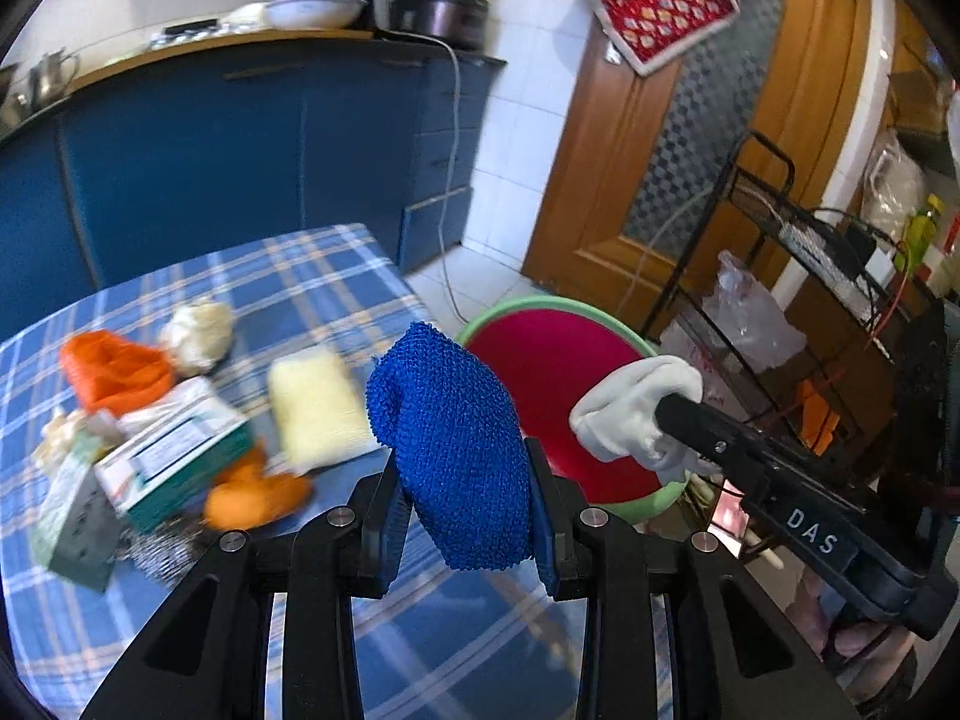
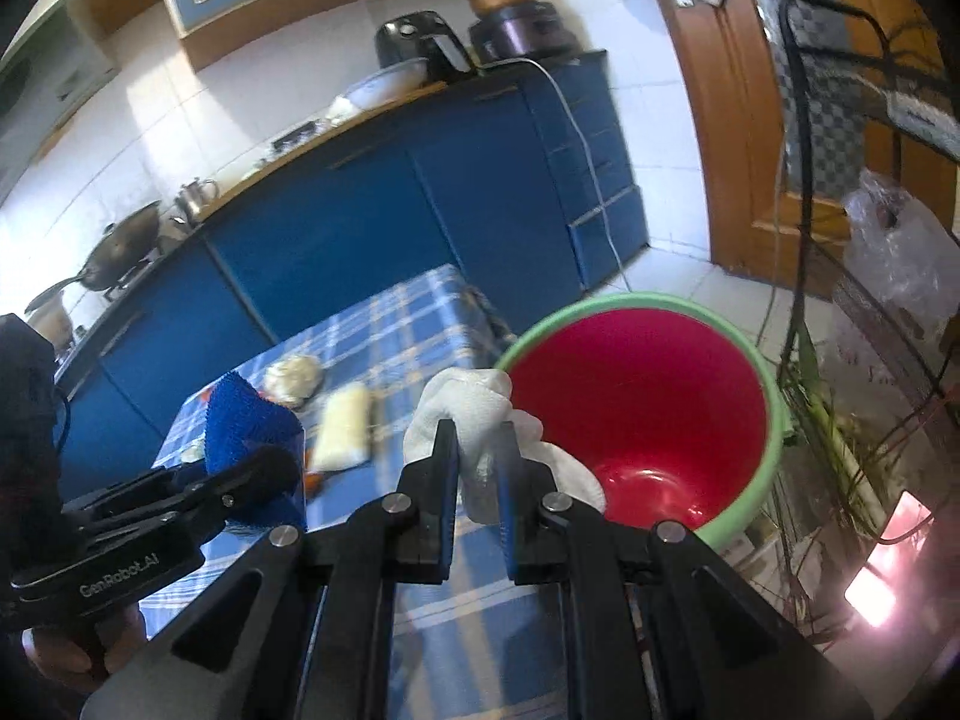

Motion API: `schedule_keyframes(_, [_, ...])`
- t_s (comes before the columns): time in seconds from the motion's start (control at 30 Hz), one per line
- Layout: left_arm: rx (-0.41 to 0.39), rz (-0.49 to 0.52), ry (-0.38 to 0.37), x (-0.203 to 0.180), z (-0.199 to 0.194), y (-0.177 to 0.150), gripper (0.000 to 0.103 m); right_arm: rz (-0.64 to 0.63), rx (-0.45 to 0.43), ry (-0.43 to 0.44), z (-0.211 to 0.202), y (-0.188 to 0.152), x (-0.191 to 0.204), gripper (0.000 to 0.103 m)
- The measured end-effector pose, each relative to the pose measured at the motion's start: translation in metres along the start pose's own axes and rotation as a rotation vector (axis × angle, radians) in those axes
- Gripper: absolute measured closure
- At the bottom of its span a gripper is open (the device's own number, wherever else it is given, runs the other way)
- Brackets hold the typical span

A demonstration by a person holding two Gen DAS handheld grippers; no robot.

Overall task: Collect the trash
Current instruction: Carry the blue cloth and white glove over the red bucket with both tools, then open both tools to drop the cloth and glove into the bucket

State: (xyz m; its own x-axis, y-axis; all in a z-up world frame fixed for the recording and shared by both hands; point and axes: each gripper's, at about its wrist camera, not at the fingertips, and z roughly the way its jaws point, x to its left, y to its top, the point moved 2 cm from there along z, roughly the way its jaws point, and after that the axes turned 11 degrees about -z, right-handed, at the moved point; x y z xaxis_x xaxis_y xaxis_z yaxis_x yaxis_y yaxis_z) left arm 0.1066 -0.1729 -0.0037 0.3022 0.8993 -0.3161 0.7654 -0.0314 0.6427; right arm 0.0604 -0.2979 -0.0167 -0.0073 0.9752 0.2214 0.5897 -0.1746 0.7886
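My left gripper (image 1: 465,483) is shut on a blue knitted scrubber cloth (image 1: 447,450) and holds it above the table's right edge; it also shows in the right wrist view (image 2: 249,426). My right gripper (image 2: 477,462) is shut on a crumpled white tissue (image 2: 474,414) at the rim of a red bucket with a green rim (image 2: 636,414). In the left wrist view the tissue (image 1: 636,414) hangs over the bucket (image 1: 552,384). On the blue plaid table (image 1: 336,276) lie an orange bag (image 1: 114,369), a green-white box (image 1: 174,456), a yellow sponge (image 1: 318,411), a white wad (image 1: 198,327) and orange peel (image 1: 252,495).
Blue kitchen cabinets (image 1: 240,150) stand behind the table. A black wire rack (image 1: 798,276) with a plastic bag (image 1: 750,312) stands to the right of the bucket, before a wooden door (image 1: 690,138). Steel wool (image 1: 162,549) lies near the box.
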Motion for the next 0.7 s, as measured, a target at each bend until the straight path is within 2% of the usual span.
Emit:
schedule_keyframes(0.4, [0.098, 0.076, -0.009, -0.039, 0.067, 0.006, 0.067, 0.122, 0.09, -0.059, 0.029, -0.021, -0.061, 0.086])
schedule_keyframes(0.5, [0.105, 0.091, -0.002, -0.047, 0.079, 0.01, 0.06, 0.151, 0.113, -0.073, 0.033, -0.025, -0.07, 0.081])
schedule_keyframes(0.57, [0.099, 0.102, 0.013, -0.05, 0.082, 0.012, 0.048, 0.166, 0.123, -0.08, 0.035, -0.029, -0.076, 0.078])
schedule_keyframes(0.7, [0.084, 0.117, 0.023, -0.055, 0.081, 0.014, 0.043, 0.177, 0.127, -0.092, 0.035, -0.031, -0.081, 0.073])
